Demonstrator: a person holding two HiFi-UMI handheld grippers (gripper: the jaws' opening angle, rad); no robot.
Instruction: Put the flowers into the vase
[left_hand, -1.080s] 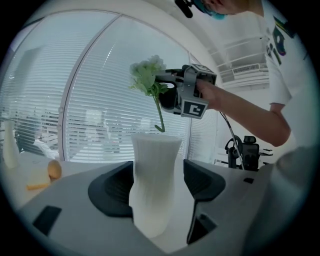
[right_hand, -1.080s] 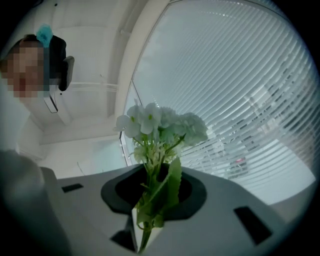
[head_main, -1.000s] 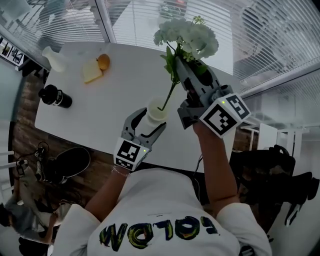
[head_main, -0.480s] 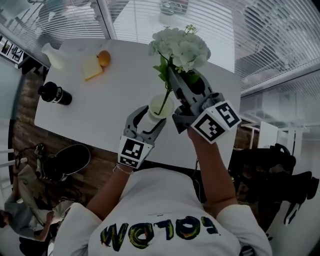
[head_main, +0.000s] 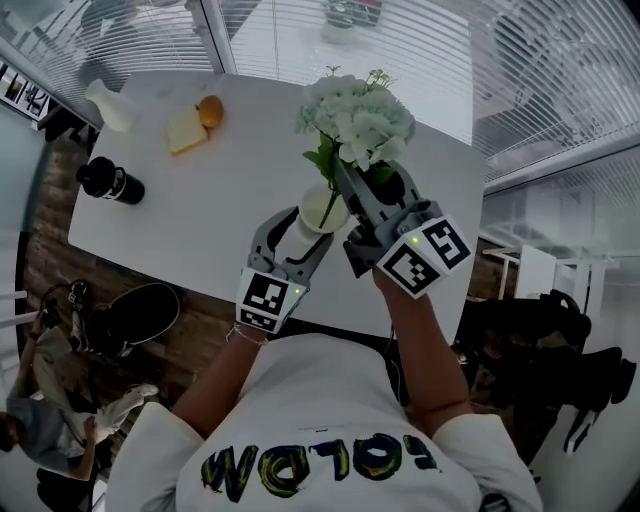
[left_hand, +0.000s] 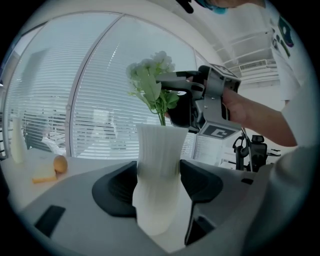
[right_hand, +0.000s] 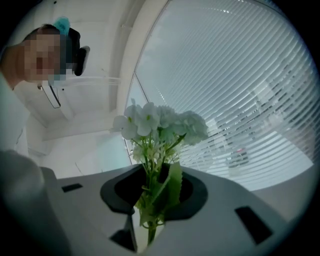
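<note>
The right gripper (right_hand: 154, 192) holds the flowers (head_main: 355, 115) by their thin stems, with the blooms above it. They look light and bendy, so grip low. The stem dips into the vase (left_hand: 157, 175) below. The left gripper (head_main: 298, 235) has just been closing and hugs that smooth, breakable-looking vase.

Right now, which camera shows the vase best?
The left gripper view: the vase fills its centre, ribbed side on. The head view shows mainly its rim from above; the right gripper view shows mostly flowers.
</note>
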